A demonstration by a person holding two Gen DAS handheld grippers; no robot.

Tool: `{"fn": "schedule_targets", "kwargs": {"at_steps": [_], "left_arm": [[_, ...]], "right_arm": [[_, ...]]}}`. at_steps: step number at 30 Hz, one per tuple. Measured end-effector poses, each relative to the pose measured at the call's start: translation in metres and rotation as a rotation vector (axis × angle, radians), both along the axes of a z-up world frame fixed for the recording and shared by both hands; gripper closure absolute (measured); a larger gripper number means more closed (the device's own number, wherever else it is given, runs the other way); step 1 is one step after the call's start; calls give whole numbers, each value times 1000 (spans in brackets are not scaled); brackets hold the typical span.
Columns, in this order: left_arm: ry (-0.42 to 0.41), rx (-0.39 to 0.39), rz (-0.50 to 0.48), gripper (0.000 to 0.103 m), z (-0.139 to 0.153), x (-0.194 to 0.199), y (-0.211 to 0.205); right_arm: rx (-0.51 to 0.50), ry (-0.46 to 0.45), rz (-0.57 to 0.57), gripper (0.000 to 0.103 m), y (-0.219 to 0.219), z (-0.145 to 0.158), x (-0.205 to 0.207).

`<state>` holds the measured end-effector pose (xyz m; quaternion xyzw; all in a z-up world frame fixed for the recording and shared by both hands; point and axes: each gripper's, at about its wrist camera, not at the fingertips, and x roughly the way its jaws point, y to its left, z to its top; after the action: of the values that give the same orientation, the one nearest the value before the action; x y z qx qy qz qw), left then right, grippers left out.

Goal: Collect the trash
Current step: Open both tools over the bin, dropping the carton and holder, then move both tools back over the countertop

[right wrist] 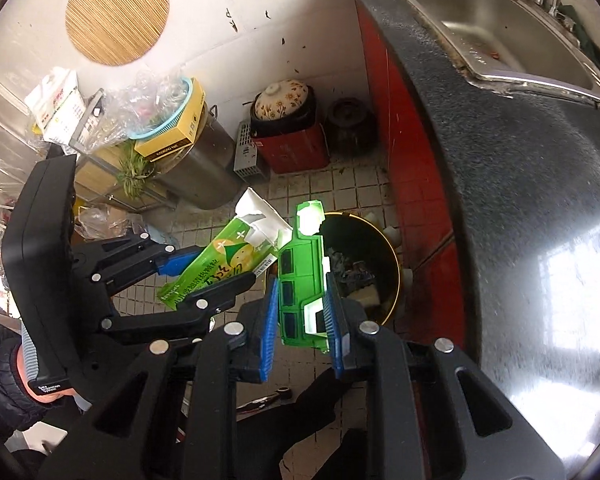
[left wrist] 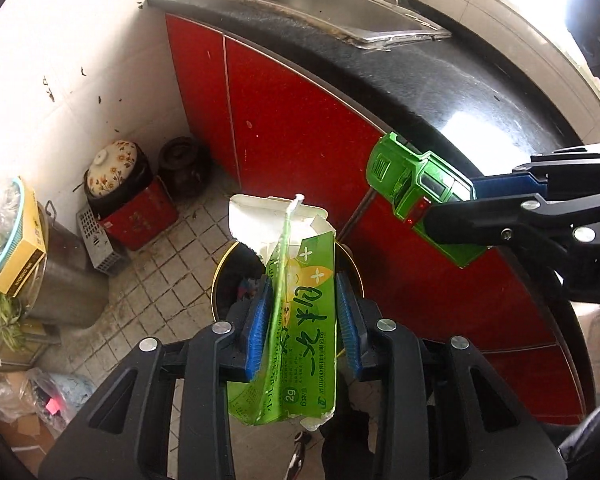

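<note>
My left gripper (left wrist: 304, 296) is shut on a torn green and white paper box (left wrist: 304, 320), held upright right above a round black trash bin (left wrist: 236, 280) on the floor. My right gripper (right wrist: 302, 300) is shut on a green plastic toy truck (right wrist: 300, 280), held over the same bin (right wrist: 364, 256), which holds some trash. The truck (left wrist: 416, 184) and the right gripper (left wrist: 460, 208) show at the right of the left wrist view. The box (right wrist: 220, 260) and the left gripper (right wrist: 208, 272) show at the left of the right wrist view.
A black countertop (left wrist: 440, 92) with a steel sink (left wrist: 320, 4) stands on red cabinets (left wrist: 300, 128) to the right. Pots, a red box (left wrist: 140, 216), a steel drum (left wrist: 68, 272) and bags crowd the corner on the left. The floor is tiled.
</note>
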<state>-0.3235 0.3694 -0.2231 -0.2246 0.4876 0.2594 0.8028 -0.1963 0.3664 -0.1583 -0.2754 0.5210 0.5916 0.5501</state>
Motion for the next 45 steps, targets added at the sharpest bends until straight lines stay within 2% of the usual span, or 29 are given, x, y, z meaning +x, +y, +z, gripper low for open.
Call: {"fn": "schedule_targets", "kwargs": {"at_steps": [1, 3, 4, 5, 12, 15, 19, 24, 27, 28, 30, 32, 34, 37, 42, 45], "left_arm": [[0, 3, -4, 67, -1, 1, 1], [2, 17, -1, 40, -6, 0, 7], [-2, 24, 3, 31, -7, -1, 9], [0, 24, 6, 31, -9, -1, 11], [19, 36, -4, 31, -9, -2, 10], [27, 57, -30, 31, -3, 3, 2], [9, 104, -93, 31, 20, 21, -18], [-52, 152, -236, 25, 55, 64, -64], [-90, 159, -386, 21, 75, 105, -110], [-103, 161, -440, 19, 83, 121, -129], [-127, 164, -536, 12, 95, 148, -167], [-152, 173, -637, 10, 107, 178, -211], [-184, 161, -736, 9, 115, 202, -251], [-218, 147, -875, 9, 123, 231, -309], [-235, 162, -1084, 9, 124, 256, -389], [-228, 159, -1168, 9, 121, 267, -419]], "right_arm": [[-3, 3, 0, 81, 2, -2, 1], [-18, 4, -3, 72, 9, -6, 3], [-23, 1, -5, 59, 11, -7, 4], [-19, -13, -12, 53, 13, -7, 5], [-5, -5, -40, 52, 3, -1, 15], [7, -6, -61, 51, -8, 6, 24], [46, -7, -124, 47, -40, 27, 46], [124, -53, -266, 43, -115, 69, 90], [151, -121, -374, 40, -176, 94, 119], [159, -139, -407, 35, -195, 101, 127], [174, -181, -494, 30, -242, 116, 144], [176, -233, -589, 27, -294, 128, 160], [168, -272, -662, 22, -336, 137, 171], [159, -317, -785, 21, -409, 146, 185], [130, -314, -948, 21, -517, 147, 192], [123, -299, -1007, 21, -562, 142, 192]]}}
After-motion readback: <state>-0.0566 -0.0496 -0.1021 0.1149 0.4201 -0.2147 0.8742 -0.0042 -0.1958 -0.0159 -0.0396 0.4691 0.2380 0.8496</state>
